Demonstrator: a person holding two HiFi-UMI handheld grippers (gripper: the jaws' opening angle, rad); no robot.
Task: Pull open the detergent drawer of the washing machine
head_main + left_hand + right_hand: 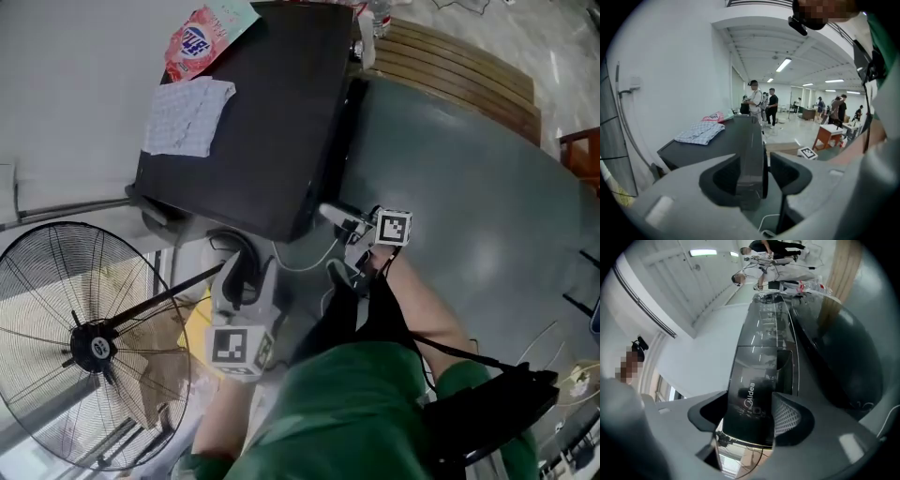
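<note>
The detergent drawer [757, 376], marked Midea, is set in the glossy front at the top edge of the washing machine [253, 122]. It is straddled by the parted jaws of the right hand-held gripper [751, 404]. The left hand-held gripper [754, 161] is held, jaws apart, at the machine's front corner.

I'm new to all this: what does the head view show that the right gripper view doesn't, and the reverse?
Head view only: fan, cloth, pink packet, left gripper. Right gripper view only: the Midea logo, seen between the open jaws, and people far off. Both: the washer and the right gripper.
</note>
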